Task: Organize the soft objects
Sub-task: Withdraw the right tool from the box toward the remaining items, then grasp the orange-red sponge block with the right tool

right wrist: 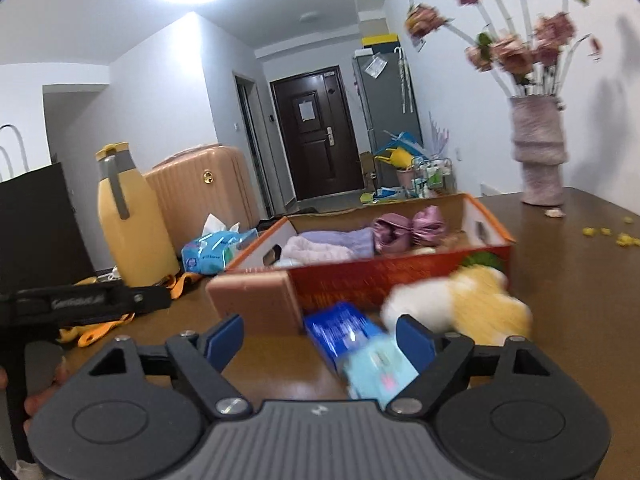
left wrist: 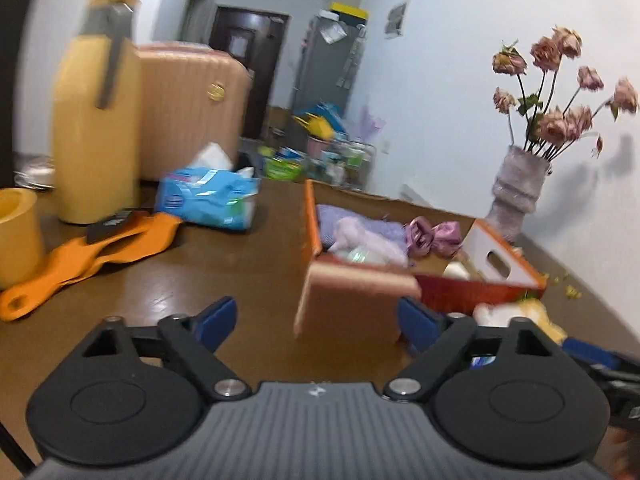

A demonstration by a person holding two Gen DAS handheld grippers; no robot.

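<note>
Both grippers are seen low over a brown desk (left wrist: 200, 280), jaws spread wide and holding nothing. The left gripper (left wrist: 316, 326) faces a pink foam block (left wrist: 352, 300) standing against the near corner of an orange cardboard box (right wrist: 400, 280). The right gripper (right wrist: 320, 340) hangs over a blue tissue packet (right wrist: 352, 340), with one blue pad just beside a yellow-and-white plush toy (right wrist: 472, 304) lying outside the box. Inside the box, a lilac towel (right wrist: 332, 240) and purple satin pieces (right wrist: 408, 226) are already gathered. The step in hand appears to be a pickup of one loose item. A clean grasp would likely be served by centring the jaws on the thing's middle, closing gently, and lifting well clear of the box wall before release.
</note>
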